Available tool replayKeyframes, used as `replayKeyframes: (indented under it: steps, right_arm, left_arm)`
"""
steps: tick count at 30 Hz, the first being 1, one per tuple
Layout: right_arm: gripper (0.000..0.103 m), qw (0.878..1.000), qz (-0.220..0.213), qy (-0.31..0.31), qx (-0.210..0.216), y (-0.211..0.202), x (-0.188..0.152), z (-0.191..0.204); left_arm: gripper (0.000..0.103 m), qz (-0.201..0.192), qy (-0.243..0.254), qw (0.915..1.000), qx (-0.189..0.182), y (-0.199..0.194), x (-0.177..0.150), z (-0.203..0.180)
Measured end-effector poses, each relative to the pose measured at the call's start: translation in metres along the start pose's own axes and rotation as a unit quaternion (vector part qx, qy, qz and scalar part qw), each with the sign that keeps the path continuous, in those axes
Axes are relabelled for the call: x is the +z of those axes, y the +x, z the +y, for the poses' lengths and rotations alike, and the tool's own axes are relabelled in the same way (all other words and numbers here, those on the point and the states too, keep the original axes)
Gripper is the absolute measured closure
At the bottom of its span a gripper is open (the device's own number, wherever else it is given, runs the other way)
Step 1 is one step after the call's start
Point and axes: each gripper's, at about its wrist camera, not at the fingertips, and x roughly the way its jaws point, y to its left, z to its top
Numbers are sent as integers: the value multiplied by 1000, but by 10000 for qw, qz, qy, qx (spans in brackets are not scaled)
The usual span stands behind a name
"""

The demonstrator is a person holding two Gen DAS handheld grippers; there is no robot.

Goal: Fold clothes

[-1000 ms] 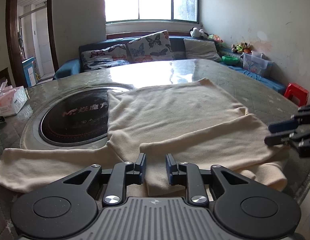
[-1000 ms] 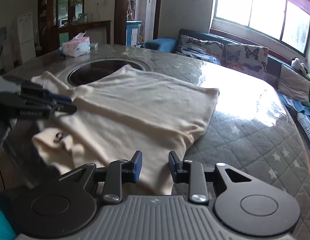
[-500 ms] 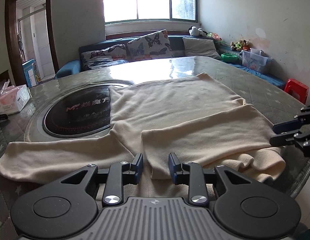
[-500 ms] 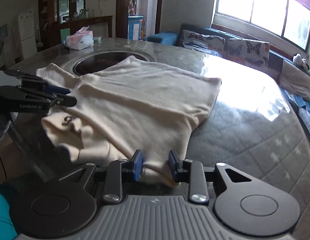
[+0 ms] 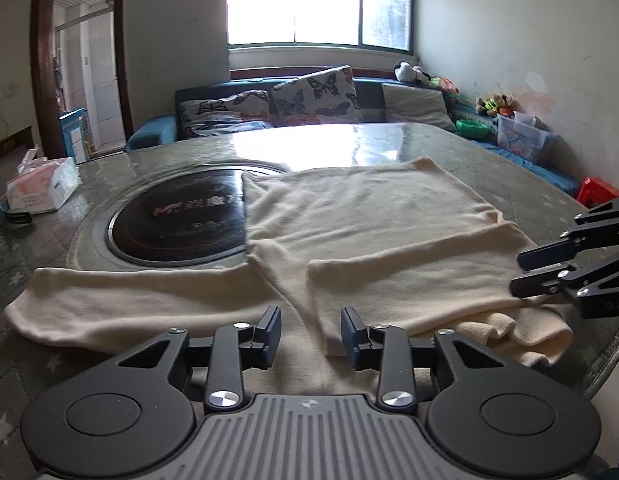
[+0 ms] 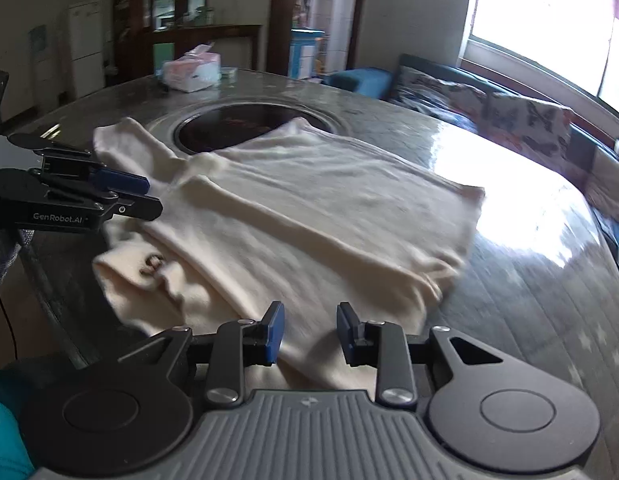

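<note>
Both grippers have drawn back toward the near table point(image 5: 549, 200) edge. Left gripper point(image 5: 311, 334) and right gripper point(image 6: 309, 332) hover released, jaws apart, over the cream sweater's point(image 5: 369, 220) near hem. Its unfolded sleeve point(image 5: 121, 300) stretches leftward, nearer the left gripper; the body runs far.

Home living room: sofa point(image 5: 269, 116), cushions point(image 5: 315, 96), toys point(image 5: 495, 104).

We read "GenRobot.AI" in white on the side of the left tool point(image 6: 151, 196), seen from the right wrist view. On the black cooktop point(image 5: 177, 224) set into the surface, just left of the cream garment point(image 5: 361, 216), we see a pale logo starting with "M" followed by Chinese characters we cannot make out.
</note>
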Motion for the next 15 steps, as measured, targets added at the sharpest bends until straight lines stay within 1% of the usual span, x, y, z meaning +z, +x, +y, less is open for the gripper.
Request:
replayKeyframes:
  steps: [2,4,7,10,12,15]
  right_arm:
    - [74,9998,-55,-94,155,7,12,5]
    - [74,9995,-75,-128,272,14,18,10]
    - [74,9986,-67,-208,474,30,34,18]
    - [74,9973,-72,-327,659,43,46,28]
    - [74,9959,-89,-437,792,51,54,36]
    - [74,9940,-90,-562,939,62,63,48]
  left_arm:
    - [66,-21,-129,9999,78,-3,1,8]
    - [61,-33,-275,9994,186,-6,2,17]
    - [59,-57,-415,9984,386,-9,1,31]
    - [53,-49,-603,9961,635,-12,0,48]
    - [52,-42,-779,9933,851,-13,-1,62]
    - [51,-48,-1097,9861,1244,-14,-1,86]
